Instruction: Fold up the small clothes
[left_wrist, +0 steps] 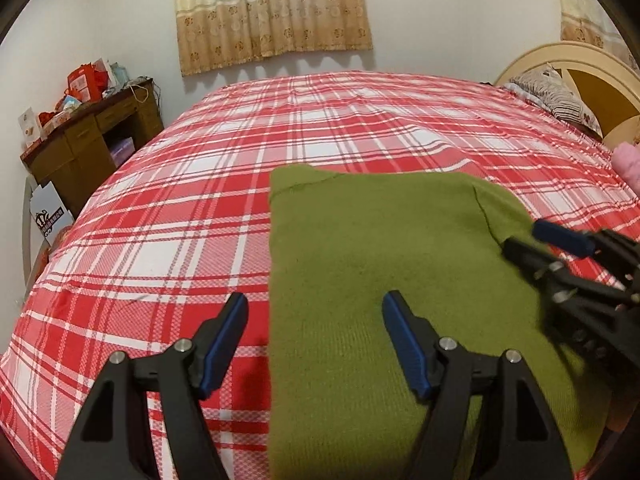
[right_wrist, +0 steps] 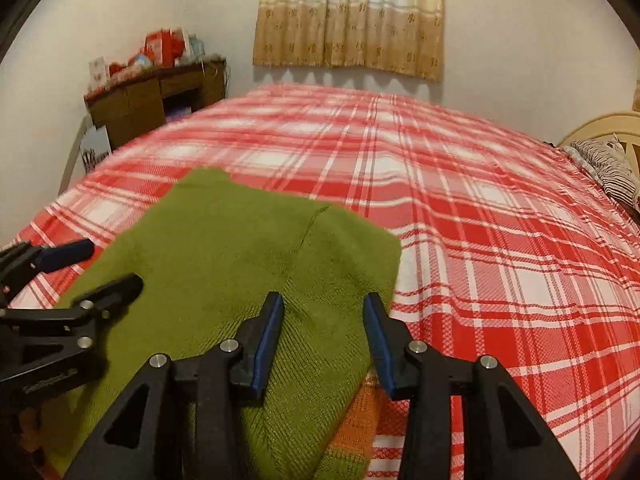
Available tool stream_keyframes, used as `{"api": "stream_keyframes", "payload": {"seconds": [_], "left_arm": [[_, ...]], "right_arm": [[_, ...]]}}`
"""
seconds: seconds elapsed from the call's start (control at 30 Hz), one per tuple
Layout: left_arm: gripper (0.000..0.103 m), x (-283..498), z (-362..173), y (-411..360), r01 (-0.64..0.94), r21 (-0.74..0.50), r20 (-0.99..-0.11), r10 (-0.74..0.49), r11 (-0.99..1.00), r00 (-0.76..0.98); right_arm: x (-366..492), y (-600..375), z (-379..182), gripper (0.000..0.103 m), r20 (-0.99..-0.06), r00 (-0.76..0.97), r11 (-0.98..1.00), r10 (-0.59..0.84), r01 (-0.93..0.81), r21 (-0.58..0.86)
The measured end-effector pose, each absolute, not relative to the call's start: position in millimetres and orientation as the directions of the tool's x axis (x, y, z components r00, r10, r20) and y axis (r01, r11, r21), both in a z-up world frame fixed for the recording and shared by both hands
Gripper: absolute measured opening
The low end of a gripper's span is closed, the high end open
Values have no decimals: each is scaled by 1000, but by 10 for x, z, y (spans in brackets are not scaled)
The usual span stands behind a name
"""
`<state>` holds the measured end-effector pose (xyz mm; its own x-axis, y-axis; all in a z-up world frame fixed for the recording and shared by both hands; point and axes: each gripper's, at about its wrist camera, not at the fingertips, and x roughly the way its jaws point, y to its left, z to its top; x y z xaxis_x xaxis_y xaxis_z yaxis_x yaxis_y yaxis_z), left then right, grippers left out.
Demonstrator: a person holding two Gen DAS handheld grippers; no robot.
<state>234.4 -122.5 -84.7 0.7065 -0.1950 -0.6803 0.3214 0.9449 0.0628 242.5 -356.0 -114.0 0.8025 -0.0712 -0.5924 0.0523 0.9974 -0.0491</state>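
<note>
A green knitted garment (left_wrist: 380, 260) lies flat on the red and white plaid bedspread (left_wrist: 180, 200), near the bed's front edge. My left gripper (left_wrist: 316, 306) is open and straddles the garment's straight left edge, with one finger over the plaid and the other over the knit. In the right wrist view the garment (right_wrist: 240, 248) shows a diagonal seam. My right gripper (right_wrist: 323, 300) stands open just above its right-hand corner, and no cloth is pinched between the pads. Each gripper appears in the other's view: the right gripper (left_wrist: 524, 238) and the left gripper (right_wrist: 112, 264).
A brown desk (left_wrist: 92, 148) piled with red packages stands against the wall at the far left. A striped pillow (left_wrist: 556, 92) and a cream headboard (left_wrist: 592, 64) are at the far right, with something pink (left_wrist: 628, 164) beside them. A beige curtain (left_wrist: 272, 12) hangs behind the bed.
</note>
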Motion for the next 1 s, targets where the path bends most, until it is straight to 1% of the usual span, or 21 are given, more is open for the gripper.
{"api": "stream_keyframes", "payload": {"seconds": [0.03, 0.07, 0.1, 0.13, 0.17, 0.2, 0.27, 0.33, 0.5, 0.63, 0.7, 0.73, 0.83, 0.9, 1.0], "left_arm": [[75, 2339, -850, -1217, 321, 64, -679, -195, 945, 708], [78, 2345, -853, -1201, 316, 59, -680, -194, 947, 707], [82, 2356, -856, -1183, 310, 49, -684, -194, 949, 703], [84, 2384, -864, -1154, 297, 28, -693, -195, 955, 694], [88, 2408, -870, -1129, 286, 8, -701, -199, 958, 685], [89, 2421, -876, -1109, 280, -4, -705, -202, 960, 680], [90, 2437, -893, -1072, 274, -33, -710, -215, 961, 670], [90, 2425, -901, -1074, 276, -33, -709, -217, 961, 670], [90, 2406, -884, -1099, 281, -8, -710, -203, 960, 674], [90, 2428, -844, -1090, 297, -11, -731, -210, 955, 649], [88, 2452, -795, -1057, 329, -56, -749, -257, 943, 611], [88, 2463, -766, -1036, 357, -96, -753, -303, 929, 585], [88, 2497, -680, -967, 421, -198, -728, -420, 885, 542], [88, 2547, -692, -965, 430, -224, -723, -445, 875, 528], [89, 2658, -890, -1007, 416, -281, -749, -469, 865, 468]], "right_arm": [[2336, -3620, -1095, 45, -556, 827, 996, -88, 86, -28], [2262, -3697, -1065, 47, -530, 843, 994, -90, 112, 10], [2192, -3793, -1051, 57, -512, 854, 988, -92, 140, 57], [2129, -3906, -1058, 68, -506, 856, 978, -103, 180, 107], [2087, -4012, -1076, 71, -511, 852, 964, -116, 221, 149], [2069, -4116, -1105, 72, -523, 844, 949, -114, 249, 194], [2062, -4244, -1161, 72, -542, 836, 926, -92, 272, 261], [2078, -4352, -1212, 72, -556, 829, 905, -64, 283, 318], [2088, -4441, -1286, 72, -559, 829, 877, -17, 281, 390], [2050, -4503, -1324, 72, -549, 836, 858, -1, 282, 428], [2026, -4526, -1324, 72, -532, 846, 851, 16, 268, 451], [2010, -4538, -1325, 72, -518, 855, 847, 32, 253, 468], [1980, -4570, -1325, 72, -478, 874, 831, 81, 206, 517], [1978, -4571, -1323, 72, -457, 882, 822, 117, 172, 543], [2013, -4525, -1311, 72, -448, 880, 827, 157, 130, 547]]}}
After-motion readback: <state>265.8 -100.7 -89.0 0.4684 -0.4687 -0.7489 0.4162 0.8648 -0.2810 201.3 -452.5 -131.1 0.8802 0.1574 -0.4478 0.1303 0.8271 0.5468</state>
